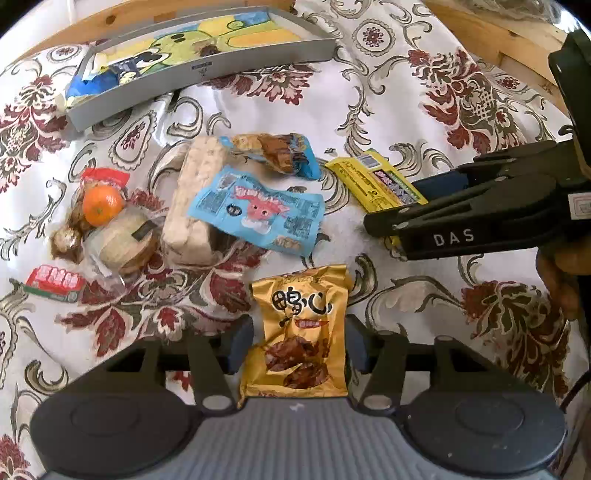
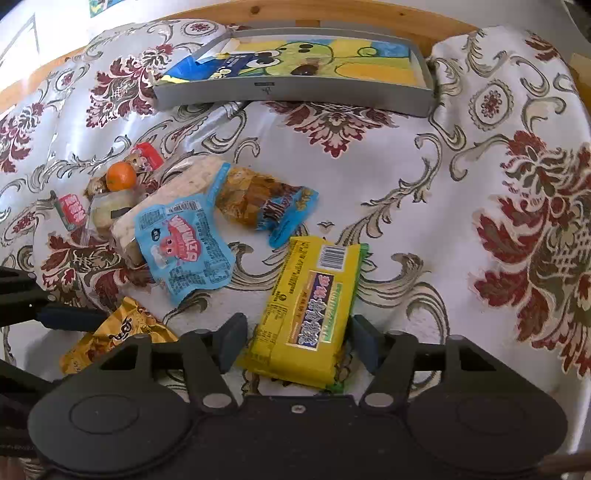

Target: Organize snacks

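A gold snack packet [image 1: 299, 332] lies flat on the floral cloth, right between the fingers of my left gripper [image 1: 299, 343], which is open and straddles it. The same gold packet [image 2: 110, 339] shows at the lower left of the right wrist view, under the left gripper's fingers [image 2: 70, 317]. My right gripper [image 2: 299, 339] is open around the near end of a yellow packet [image 2: 314, 295]. In the left wrist view the right gripper [image 1: 399, 225] reaches in from the right over that yellow packet [image 1: 373, 181]. A grey tray [image 1: 207, 70] [image 2: 295, 96] with a cartoon picture sits at the back.
A pile sits left of centre: a blue packet with a pink figure [image 1: 258, 210], a pale cracker pack [image 1: 195, 199], a brown and blue packet [image 1: 277, 151], an orange [image 1: 101, 205], a round wrapped cake [image 1: 122, 240], a red pack [image 1: 55, 282]. A blue packet [image 1: 122, 72] lies in the tray. A wooden edge [image 2: 332, 14] runs behind the tray.
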### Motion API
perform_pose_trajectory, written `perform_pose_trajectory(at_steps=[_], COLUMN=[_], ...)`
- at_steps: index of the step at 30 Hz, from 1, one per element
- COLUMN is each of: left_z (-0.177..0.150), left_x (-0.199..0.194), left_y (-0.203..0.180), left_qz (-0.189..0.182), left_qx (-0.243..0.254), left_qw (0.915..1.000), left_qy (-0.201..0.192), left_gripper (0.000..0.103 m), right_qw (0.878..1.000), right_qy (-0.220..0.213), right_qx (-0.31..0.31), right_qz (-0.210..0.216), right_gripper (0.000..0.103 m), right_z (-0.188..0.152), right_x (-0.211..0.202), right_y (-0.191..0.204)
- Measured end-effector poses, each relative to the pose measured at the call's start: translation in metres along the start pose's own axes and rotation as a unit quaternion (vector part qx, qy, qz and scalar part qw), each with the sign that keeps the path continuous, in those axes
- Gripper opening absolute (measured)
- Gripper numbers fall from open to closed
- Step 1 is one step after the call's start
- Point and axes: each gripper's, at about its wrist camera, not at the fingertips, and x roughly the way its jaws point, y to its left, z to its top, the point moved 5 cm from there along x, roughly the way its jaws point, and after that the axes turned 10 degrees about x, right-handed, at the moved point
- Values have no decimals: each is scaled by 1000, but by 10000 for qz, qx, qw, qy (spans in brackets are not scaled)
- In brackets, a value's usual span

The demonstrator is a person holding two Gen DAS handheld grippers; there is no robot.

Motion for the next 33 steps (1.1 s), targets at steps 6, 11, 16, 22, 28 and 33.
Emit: perform_pose_trajectory(at_steps=[6,11,16,22,28,33], left_z=[-5,-5,-6,-5,-7,-8], left_x=[1,1,1,-1,-4,-8], left_y=[2,3,5,2,2,1], left_qz=[-23,-46,-54,26,36,95], left_qx=[-132,-187,-260,-226,-294,-259], left_qw=[9999,9998,9996,9997,9996,9996], left_qy=[50,78,67,64,-14,-110], left_gripper=[62,60,56,51,48,48], right_qw=[9999,9999,10000,10000,9997,9994], right_qy=[-14,11,-27,-35,-58,-125], right_qx=[-36,-59,17,5,28,3], right_qz=[-103,-94,-76,38,256,327], right_gripper=[67,59,53,53,52,52], right_z=[-2,-5,-5,-5,-5,-4], right_x=[5,6,4,4,3,1], right_y=[3,6,6,10,17,20])
